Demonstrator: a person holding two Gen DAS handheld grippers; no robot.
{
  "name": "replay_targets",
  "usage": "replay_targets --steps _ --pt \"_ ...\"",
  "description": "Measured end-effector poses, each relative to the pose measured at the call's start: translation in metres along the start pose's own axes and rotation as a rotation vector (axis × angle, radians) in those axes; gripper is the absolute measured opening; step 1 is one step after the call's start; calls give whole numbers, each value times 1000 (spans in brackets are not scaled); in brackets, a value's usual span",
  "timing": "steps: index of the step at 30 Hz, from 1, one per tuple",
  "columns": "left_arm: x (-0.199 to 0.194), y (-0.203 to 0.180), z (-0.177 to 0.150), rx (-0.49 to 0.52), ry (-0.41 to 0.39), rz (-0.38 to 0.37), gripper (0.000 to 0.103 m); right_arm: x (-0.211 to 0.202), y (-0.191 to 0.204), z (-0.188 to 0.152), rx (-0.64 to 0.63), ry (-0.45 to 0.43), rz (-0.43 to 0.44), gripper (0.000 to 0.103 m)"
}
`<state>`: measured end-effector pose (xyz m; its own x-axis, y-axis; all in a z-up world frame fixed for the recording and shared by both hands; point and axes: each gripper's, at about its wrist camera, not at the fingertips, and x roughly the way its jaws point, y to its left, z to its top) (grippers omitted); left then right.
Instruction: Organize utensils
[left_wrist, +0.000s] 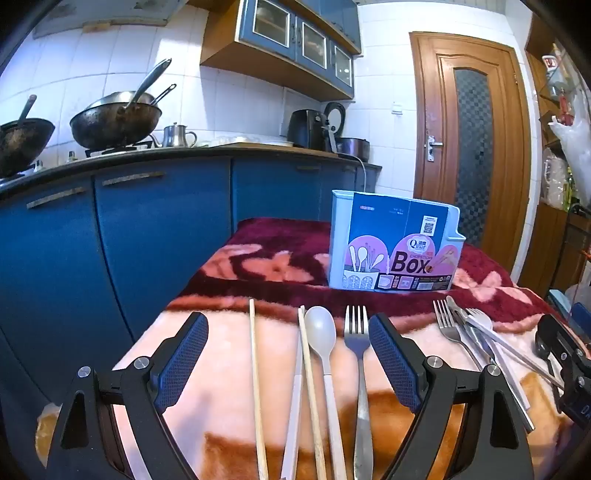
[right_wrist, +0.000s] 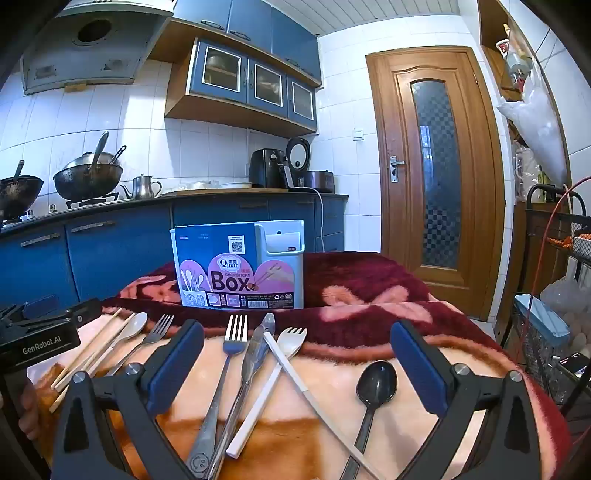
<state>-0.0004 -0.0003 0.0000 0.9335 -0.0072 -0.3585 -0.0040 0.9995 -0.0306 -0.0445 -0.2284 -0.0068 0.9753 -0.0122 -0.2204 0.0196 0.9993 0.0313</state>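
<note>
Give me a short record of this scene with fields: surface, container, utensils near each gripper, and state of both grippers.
surface: blanket with flower pattern
container: chopsticks box, upright at the back, nothing visible in it
near left gripper: wooden chopsticks, white spoon, metal fork
near right gripper: metal fork, metal knife, white spork, black spoon
left gripper state: open, holds nothing
right gripper state: open, holds nothing
</note>
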Motion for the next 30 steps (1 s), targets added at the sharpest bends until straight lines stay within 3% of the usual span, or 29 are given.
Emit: replay_targets --steps 30 --pt "-2 1 0 5 -4 1 89 -1 -1 0 5 -1 1 103"
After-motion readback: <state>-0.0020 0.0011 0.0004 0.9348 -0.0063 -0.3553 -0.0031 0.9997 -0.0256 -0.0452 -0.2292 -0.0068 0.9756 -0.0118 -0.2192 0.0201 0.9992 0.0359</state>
